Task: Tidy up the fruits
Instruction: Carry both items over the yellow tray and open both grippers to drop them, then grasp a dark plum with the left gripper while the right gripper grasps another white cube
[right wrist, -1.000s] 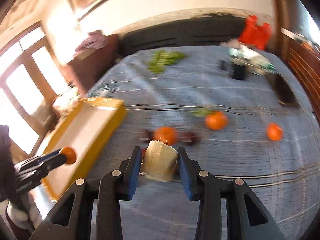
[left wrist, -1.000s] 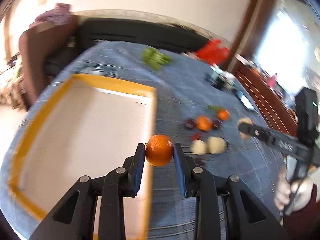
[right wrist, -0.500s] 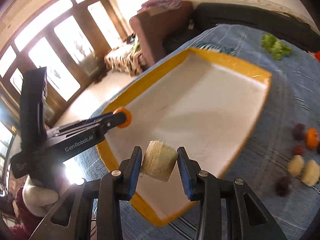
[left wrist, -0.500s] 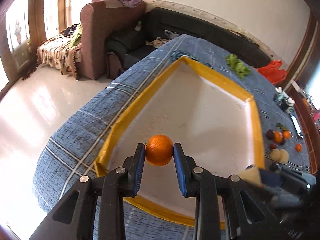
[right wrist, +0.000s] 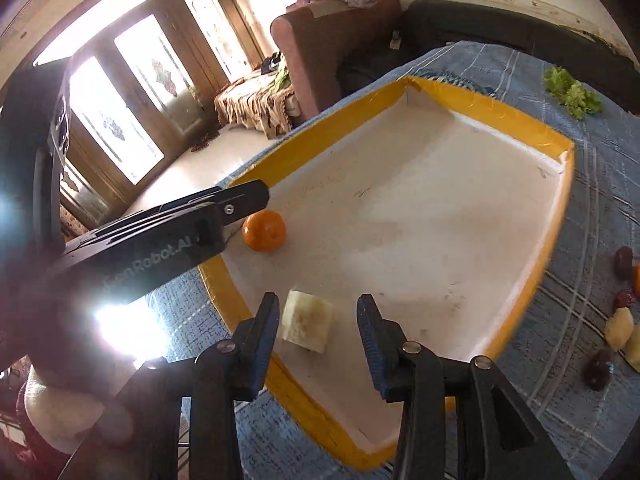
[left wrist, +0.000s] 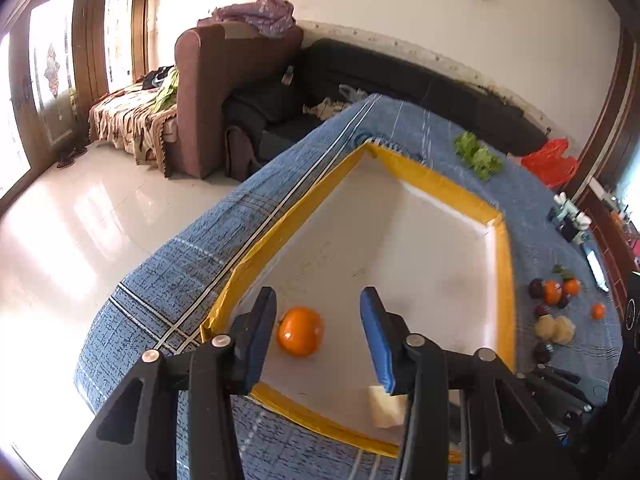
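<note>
A white tray with a yellow rim lies on the blue checked cloth. An orange rests on the tray floor near its front left corner. It sits between the opening jaws of my left gripper, and the pads do not press on it. A pale cut fruit piece lies on the tray between the opening jaws of my right gripper, also free of the pads. The right wrist view shows the orange just beyond the left gripper's fingers.
Several small fruits stay on the cloth to the right of the tray. Green lettuce and a red bag lie at the far end. The table edge drops to a shiny floor at left, with a brown sofa behind.
Both grippers swung from the fruit pile over to the tray, then their jaws spread. The orange and the pale piece left the pads and now lie on the tray floor.
</note>
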{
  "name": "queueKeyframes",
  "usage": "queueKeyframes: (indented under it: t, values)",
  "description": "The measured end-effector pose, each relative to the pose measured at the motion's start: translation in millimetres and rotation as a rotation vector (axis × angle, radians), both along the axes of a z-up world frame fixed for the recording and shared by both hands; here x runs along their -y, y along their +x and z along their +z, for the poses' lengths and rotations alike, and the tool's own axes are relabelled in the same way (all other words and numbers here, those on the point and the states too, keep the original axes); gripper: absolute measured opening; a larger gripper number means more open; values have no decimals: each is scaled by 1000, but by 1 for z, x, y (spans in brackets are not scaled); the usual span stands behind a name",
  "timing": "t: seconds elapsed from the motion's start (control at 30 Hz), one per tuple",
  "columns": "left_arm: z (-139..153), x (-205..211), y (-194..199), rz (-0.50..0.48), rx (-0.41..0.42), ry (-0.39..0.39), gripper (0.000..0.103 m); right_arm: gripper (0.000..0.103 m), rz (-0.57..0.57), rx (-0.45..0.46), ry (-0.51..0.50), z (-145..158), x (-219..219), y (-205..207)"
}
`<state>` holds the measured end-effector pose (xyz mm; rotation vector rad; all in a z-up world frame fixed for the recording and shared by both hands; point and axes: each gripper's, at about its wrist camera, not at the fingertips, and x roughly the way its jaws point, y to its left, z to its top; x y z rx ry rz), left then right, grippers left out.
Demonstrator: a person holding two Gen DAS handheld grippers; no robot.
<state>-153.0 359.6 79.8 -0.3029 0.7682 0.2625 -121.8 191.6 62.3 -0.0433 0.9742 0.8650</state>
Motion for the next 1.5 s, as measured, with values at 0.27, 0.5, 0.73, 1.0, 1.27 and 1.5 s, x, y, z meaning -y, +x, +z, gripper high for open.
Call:
queueKeyframes:
  t: [0.27,0.5,0.73,1.0,1.27,1.5]
  values:
    - [32,56,-14,-159,110,-4,62,47,-341,58,21,19,161,27]
    - [25,126,8,-377,89,-44,53,48,-514,17,-7,0,234,55]
    - [6,179,24,-492,2,-10,40,48,-492,-19,9,-24,227,72]
    - [-20,208,44,-548,-80,-5,40,49,-494,65,-83,-28,206,80]
    - [-40,234,64,-596,-138,34,41,34,-466,74,-72,-31,214,77]
    - [-63,254,86,-623,-188,71,52,34,-468,25,13,-30,230,70]
